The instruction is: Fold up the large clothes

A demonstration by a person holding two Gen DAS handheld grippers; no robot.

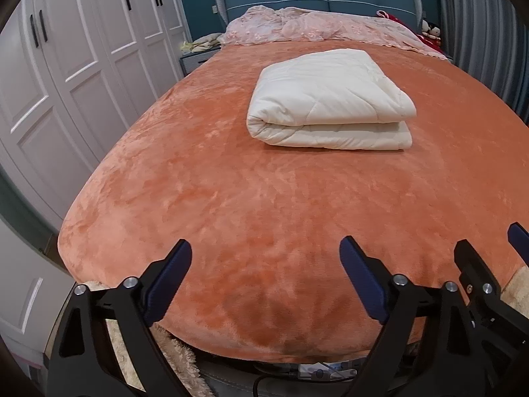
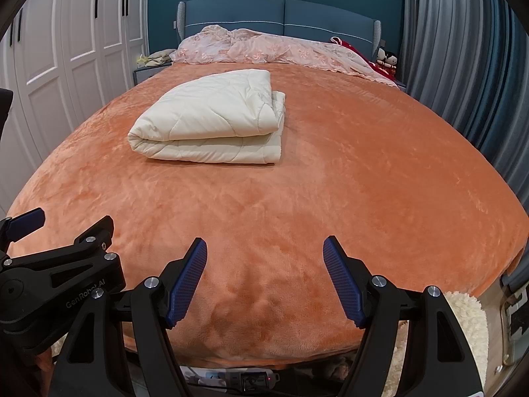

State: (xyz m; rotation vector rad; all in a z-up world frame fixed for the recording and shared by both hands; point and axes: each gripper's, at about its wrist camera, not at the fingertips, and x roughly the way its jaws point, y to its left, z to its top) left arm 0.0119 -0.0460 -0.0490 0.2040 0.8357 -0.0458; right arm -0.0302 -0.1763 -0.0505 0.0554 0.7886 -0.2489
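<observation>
Left wrist view gives you the bed (image 1: 231,198), its orange plush cover spread flat, with the cream quilt (image 1: 330,102) folded mid-bed (well apart from both tools). Your left gripper (image 1: 266,251) and right gripper (image 2: 264,253) hover at the foot, jaws apart, empty.

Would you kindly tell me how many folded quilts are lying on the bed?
1: a cream folded quilt lies on the orange bedspread mid-bed, below the rumpled pink cover at the headboard, which may hide more.
</observation>
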